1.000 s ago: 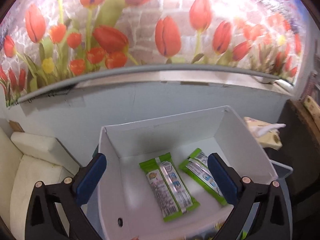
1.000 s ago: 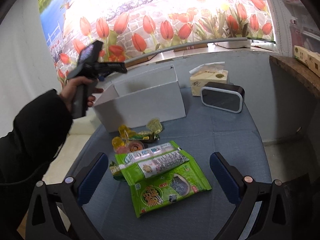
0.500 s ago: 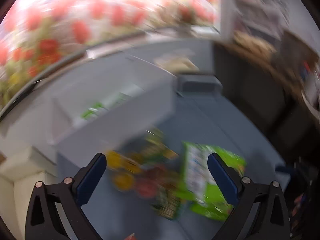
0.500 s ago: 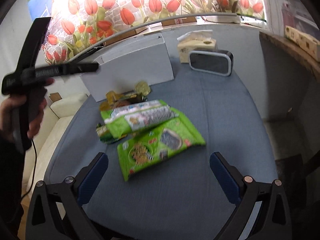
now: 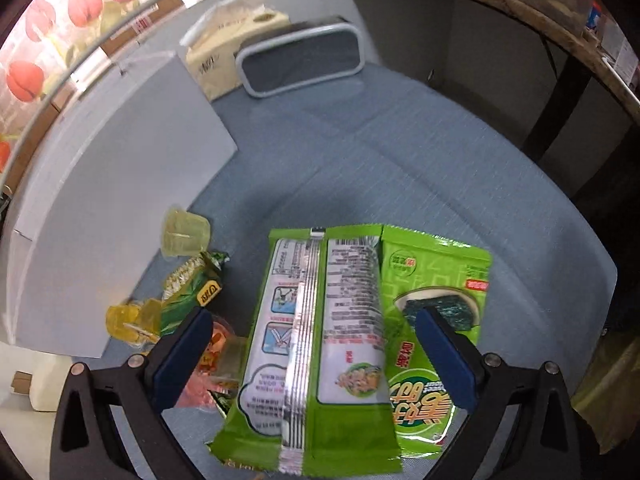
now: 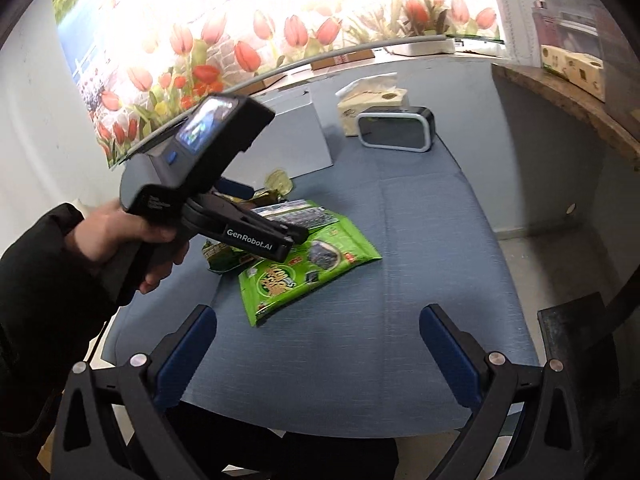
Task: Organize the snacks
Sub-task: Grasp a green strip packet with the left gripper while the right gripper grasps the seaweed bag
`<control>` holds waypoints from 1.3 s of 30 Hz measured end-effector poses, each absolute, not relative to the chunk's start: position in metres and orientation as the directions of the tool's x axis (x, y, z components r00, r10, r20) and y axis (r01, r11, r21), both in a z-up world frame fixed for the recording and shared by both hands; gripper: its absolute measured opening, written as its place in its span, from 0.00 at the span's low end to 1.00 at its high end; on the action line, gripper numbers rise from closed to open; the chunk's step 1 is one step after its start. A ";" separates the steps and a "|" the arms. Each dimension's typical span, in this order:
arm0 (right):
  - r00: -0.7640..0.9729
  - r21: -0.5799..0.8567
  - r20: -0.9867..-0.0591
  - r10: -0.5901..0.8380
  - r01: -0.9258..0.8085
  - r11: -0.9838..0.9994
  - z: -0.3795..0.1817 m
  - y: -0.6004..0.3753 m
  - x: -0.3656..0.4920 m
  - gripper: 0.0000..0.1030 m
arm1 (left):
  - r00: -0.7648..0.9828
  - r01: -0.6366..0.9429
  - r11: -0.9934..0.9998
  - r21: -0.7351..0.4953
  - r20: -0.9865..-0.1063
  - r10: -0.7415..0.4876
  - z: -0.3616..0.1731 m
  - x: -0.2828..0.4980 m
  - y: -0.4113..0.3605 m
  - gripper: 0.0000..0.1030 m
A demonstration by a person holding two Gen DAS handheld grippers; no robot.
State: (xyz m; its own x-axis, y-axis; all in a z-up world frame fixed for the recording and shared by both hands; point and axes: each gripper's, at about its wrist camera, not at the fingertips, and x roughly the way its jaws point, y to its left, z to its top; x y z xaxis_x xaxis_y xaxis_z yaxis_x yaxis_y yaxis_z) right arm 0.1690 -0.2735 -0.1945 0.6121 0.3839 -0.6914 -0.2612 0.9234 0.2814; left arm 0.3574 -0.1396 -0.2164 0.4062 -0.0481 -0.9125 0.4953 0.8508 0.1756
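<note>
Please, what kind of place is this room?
Probably a home living space: a blue fabric-covered table holds a tissue box and a speaker, with a tulip wall mural behind.

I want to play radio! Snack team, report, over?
Left gripper open over long green packet. Right gripper open, empty. Seaweed bag underneath packet; white box beside pile.
</note>
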 end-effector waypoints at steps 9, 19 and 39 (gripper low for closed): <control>0.608 0.314 -0.684 0.403 -0.254 0.915 -0.196 -0.278 0.170 1.00 | 0.376 0.480 0.869 0.120 -0.923 -0.081 -0.220 0.362 -0.125 0.63; 0.519 0.345 -0.786 0.338 -0.086 0.935 -0.223 -0.266 0.208 1.00 | 0.546 0.400 0.914 0.072 -0.820 -0.174 -0.153 0.316 -0.085 0.63; 0.352 0.153 -0.936 -0.005 0.419 0.895 -0.263 -0.181 0.295 0.72 | 0.833 0.181 0.983 -0.038 -0.526 -0.173 -0.099 0.176 0.042 0.63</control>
